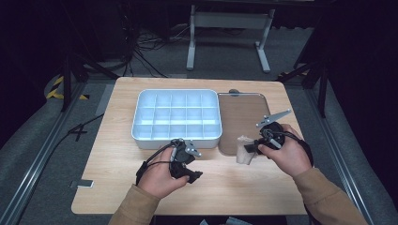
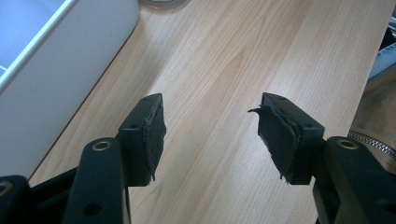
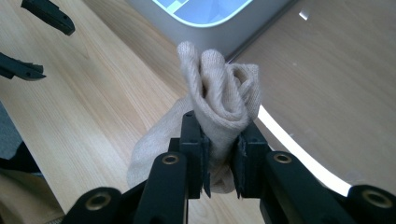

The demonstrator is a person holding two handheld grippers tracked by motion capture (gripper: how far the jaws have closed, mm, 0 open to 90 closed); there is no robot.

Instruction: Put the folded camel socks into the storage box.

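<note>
Wooden table (image 1: 117, 187) seen from above, with the white divided box (image 1: 177, 115) as landmark. Just in front of the box's near wall, the left gripper (image 1: 187, 161) hovers over bare wood, jaws spread wide with nothing between them. To the right of the box lies a brown tray (image 1: 244, 110). At the tray's near edge, right of the box's near corner, the right gripper (image 1: 251, 149) is clamped on a rolled beige sock (image 3: 224, 100), whose free end hangs toward the table.
</note>
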